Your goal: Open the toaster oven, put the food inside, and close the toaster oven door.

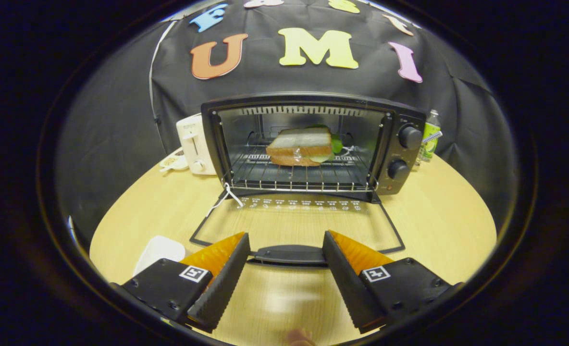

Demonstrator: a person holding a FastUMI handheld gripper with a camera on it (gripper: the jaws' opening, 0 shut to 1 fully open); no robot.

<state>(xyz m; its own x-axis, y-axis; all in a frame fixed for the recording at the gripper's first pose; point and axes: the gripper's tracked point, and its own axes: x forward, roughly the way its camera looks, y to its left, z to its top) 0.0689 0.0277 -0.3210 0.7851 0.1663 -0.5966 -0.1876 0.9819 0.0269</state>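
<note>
A black toaster oven [400,129] stands on the round wooden table beyond my fingers. Its glass door [294,223] is folded down flat toward me. The door's black handle [289,254] lies just between my fingertips. A sandwich [300,147] with white bread and green filling rests on the wire rack [303,180] inside the oven. My gripper [287,246] is open, its orange-backed fingers [224,269] standing either side of the handle without pressing on it.
A white toaster [194,144] stands left of the oven, with a small dish [173,162] in front of it. A green bottle [429,137] is behind the oven's right side. A white plate [159,251] lies near my left finger. A string [223,198] hangs off the door's left hinge.
</note>
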